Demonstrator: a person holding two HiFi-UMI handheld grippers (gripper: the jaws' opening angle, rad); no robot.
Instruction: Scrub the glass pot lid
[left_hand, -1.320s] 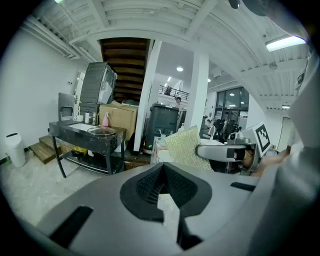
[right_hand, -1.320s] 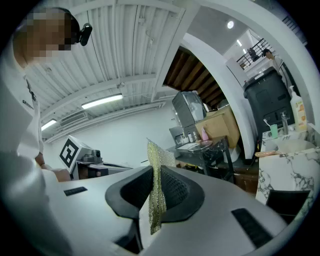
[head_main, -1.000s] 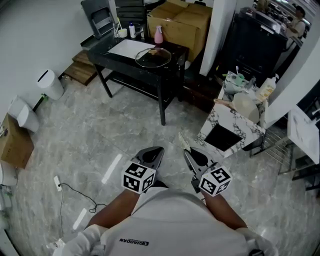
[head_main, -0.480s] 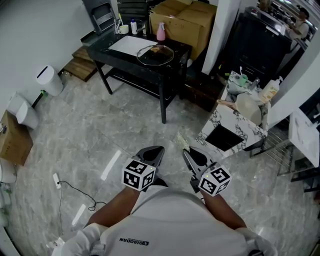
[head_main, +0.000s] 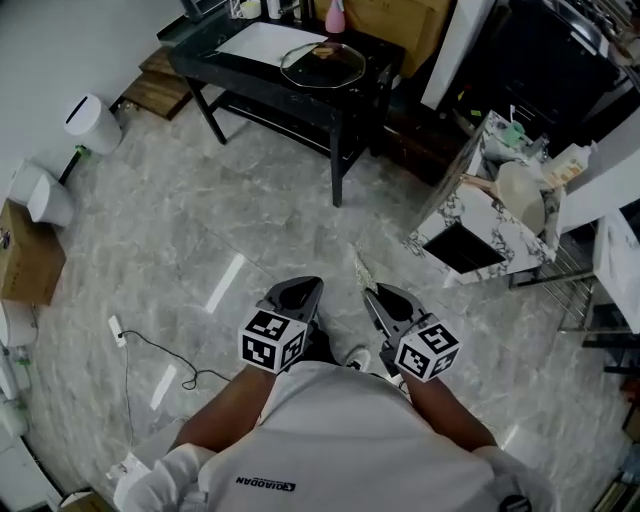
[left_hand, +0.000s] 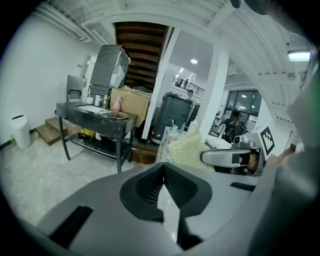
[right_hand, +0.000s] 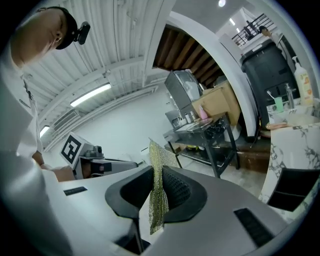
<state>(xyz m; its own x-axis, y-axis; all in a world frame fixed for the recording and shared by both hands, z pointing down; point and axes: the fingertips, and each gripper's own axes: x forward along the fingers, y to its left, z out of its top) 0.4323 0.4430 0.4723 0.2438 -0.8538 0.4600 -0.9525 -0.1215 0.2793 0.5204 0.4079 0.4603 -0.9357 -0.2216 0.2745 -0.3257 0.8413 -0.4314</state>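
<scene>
Head view, fingers: the left gripper (head_main: 298, 292) and the right gripper (head_main: 383, 300) are held side by side, close to the person's tummy, above the grey marble floor (head_main: 200, 230). A thin gold-green mesh scrub cloth (head_main: 361, 272) pokes out past the right one.
Head view, lid: the round glass pot lid (head_main: 323, 62) lies flat on the black worktop (head_main: 215, 45), far from both grippers. It sits near the worktop's right end, beside a white sheet of paper (head_main: 272, 42) and near a pink bottle (head_main: 335, 14).
Head view, room: open floor lies between the person and the worktop. A white marble-pattern cabinet (head_main: 470, 215) with a dark open hole in its front stands to the right.
Left gripper view, fingers: they are pressed together at the tips and hold nothing.
Left gripper view, ahead: the worktop with the lid is far off on the left. The cloth shows on the right.
Right gripper view, fingers: they are squeezed tight on the cloth, which stands up between them and hangs a little below.
Right gripper view, ahead: the worktop is far away.
</scene>
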